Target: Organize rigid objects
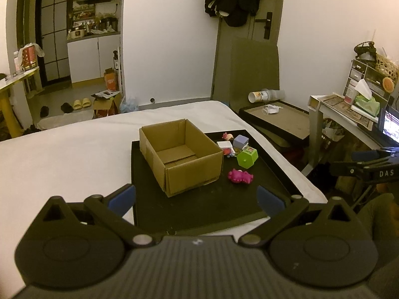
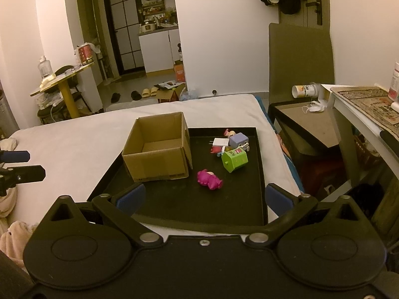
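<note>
A black tray (image 1: pixel 212 199) (image 2: pixel 179 199) lies on a white bed. On it stands an open, empty cardboard box (image 1: pixel 180 153) (image 2: pixel 158 149). Right of the box lie a magenta toy (image 1: pixel 240 176) (image 2: pixel 209 179), a green block toy (image 1: pixel 247 157) (image 2: pixel 235 160), a lilac cube (image 1: pixel 241 141) (image 2: pixel 239 139), a white plug-like block (image 1: pixel 225 145) (image 2: pixel 220 142) and a small pink figure (image 1: pixel 227 136) (image 2: pixel 229 132). My left gripper (image 1: pixel 197 198) hovers open over the tray's near edge. My right gripper (image 2: pixel 204 196) is open too, short of the magenta toy, holding nothing.
The bed (image 1: pixel 62 159) (image 2: pixel 74 129) spreads left of the tray. A low brown-topped table (image 1: pixel 281 118) (image 2: pixel 309 122) and a desk (image 1: pixel 349 112) (image 2: pixel 369 104) stand to the right. A plush toy (image 2: pixel 12 239) lies at the lower left.
</note>
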### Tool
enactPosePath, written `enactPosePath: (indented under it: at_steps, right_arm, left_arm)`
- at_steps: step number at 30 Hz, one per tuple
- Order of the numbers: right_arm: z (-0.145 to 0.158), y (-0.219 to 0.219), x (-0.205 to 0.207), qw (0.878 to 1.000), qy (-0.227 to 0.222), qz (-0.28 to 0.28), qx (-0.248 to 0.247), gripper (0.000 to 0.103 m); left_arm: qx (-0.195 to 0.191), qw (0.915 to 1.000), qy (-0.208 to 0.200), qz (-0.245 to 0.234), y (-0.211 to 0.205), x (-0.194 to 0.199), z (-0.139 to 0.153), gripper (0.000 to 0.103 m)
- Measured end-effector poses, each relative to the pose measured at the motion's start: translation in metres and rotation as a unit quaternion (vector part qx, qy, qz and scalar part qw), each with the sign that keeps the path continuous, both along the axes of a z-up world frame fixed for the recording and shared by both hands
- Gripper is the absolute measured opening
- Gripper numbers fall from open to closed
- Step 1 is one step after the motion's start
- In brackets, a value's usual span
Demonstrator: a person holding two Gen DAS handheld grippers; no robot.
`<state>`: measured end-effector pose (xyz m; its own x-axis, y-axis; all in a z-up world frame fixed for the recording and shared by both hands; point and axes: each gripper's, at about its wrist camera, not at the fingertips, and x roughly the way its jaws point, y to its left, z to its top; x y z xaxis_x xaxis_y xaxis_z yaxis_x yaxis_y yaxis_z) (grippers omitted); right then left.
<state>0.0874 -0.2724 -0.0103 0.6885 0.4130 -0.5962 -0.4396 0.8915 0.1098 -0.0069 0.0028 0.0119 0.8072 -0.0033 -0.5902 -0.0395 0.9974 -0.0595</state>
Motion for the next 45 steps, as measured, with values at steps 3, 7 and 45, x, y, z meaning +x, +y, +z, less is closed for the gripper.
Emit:
enactPosePath:
  at_steps: [3,7,45]
  right_arm:
    - [0.0018,0.0017,0.0014,1.000,-0.001,0.000,-0.002,0.103]
    - [0.0049,0.0055,0.0027,1.000,-0.002,0.001,-0.004,0.103]
    - [-0.0008,0.0000,-0.0003,1.000,-0.009,-0.002,-0.006,0.103]
  left_arm:
    - [0.002,1.0000,-0.001,0.000,-0.0014,-0.0025,-0.0014,0.103]
    - [0.000,1.0000,-0.001,0.000,-0.0011,-0.0028,-0.0021,0.103]
    - [0.005,1.0000,-0.007,-0.004,-0.0012,-0.0050,-0.0041,0.103]
